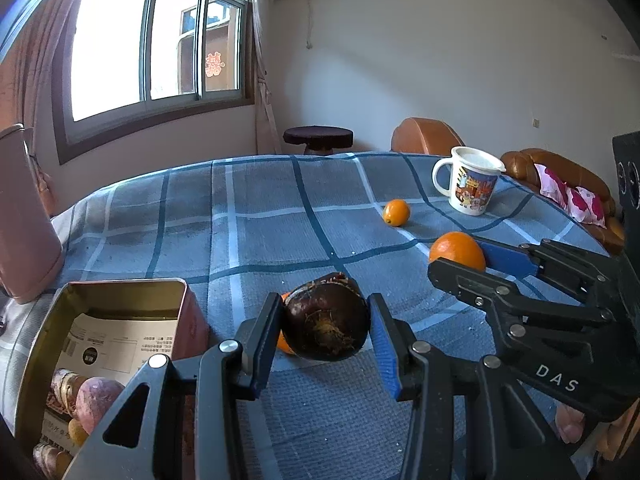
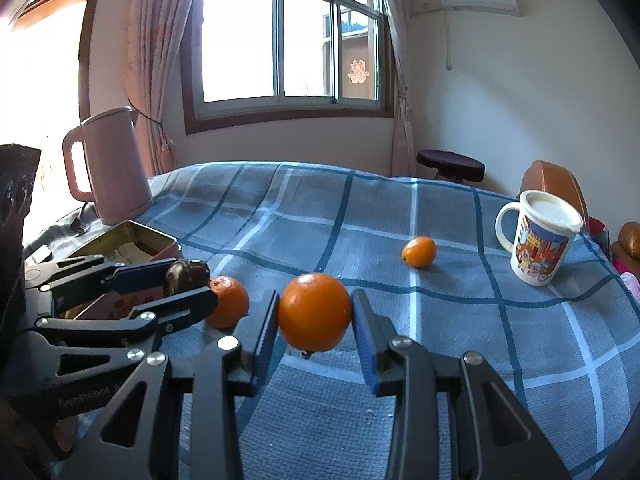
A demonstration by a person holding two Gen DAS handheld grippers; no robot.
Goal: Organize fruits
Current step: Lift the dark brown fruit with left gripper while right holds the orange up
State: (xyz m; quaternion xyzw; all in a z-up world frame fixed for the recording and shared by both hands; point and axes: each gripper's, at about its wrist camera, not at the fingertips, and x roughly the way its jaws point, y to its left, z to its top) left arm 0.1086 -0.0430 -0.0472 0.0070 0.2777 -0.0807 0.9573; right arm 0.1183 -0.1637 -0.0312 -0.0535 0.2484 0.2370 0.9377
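My left gripper (image 1: 326, 322) is shut on a dark brown round fruit (image 1: 326, 320), held just above the blue checked cloth, right of an open tin box (image 1: 100, 320) with several fruits inside. A mandarin (image 1: 285, 343) peeks out behind the dark fruit. My right gripper (image 2: 314, 312) is shut on an orange (image 2: 314, 311), lifted slightly off the cloth. It also shows in the left wrist view (image 1: 458, 254). In the right wrist view the left gripper (image 2: 186, 280) holds the dark fruit (image 2: 187, 275) beside the mandarin (image 2: 228, 301). A small kumquat (image 2: 419, 251) lies farther back.
A cartoon-printed white mug (image 2: 538, 236) stands at the right of the table. A pink kettle (image 2: 108, 168) stands at the back left, behind the tin box (image 2: 132, 242). A dark stool (image 2: 450, 164) and brown sofa (image 1: 560, 176) lie beyond the table edge.
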